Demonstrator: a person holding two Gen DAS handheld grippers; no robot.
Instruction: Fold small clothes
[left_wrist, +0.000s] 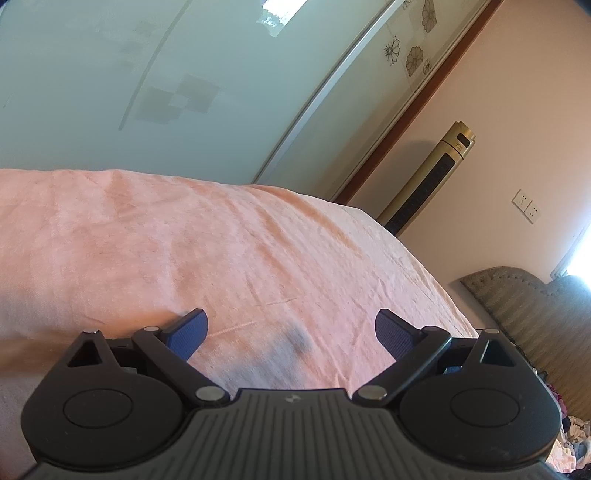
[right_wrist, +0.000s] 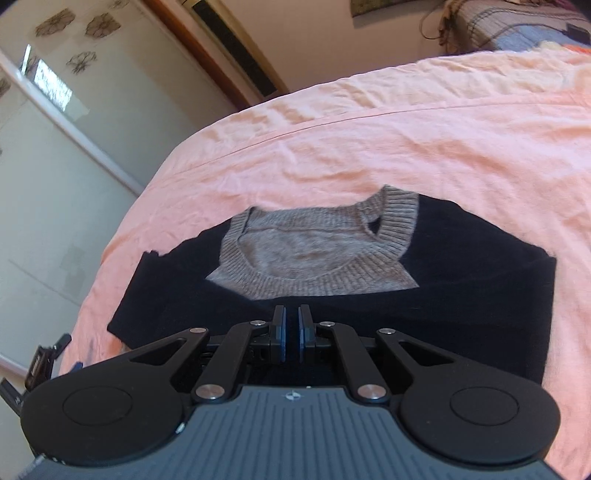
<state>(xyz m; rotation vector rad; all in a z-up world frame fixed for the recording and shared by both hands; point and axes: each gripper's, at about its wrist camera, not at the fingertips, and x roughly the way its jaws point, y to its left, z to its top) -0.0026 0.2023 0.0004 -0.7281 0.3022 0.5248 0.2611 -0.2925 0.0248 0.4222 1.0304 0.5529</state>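
Note:
A small knit sweater, dark navy with a grey ribbed collar and yoke, lies flat on the pink bedsheet in the right wrist view, collar away from me. My right gripper hovers over the sweater's middle, just below the collar; its blue pads are nearly together with a narrow gap and nothing between them. My left gripper is wide open and empty above bare pink sheet; the sweater is not in its view.
A sliding wardrobe door stands beyond the bed. A gold tower fan stands by the wall. A grey padded headboard and a pile of clothes are at the right. A black device sits at the bed's left edge.

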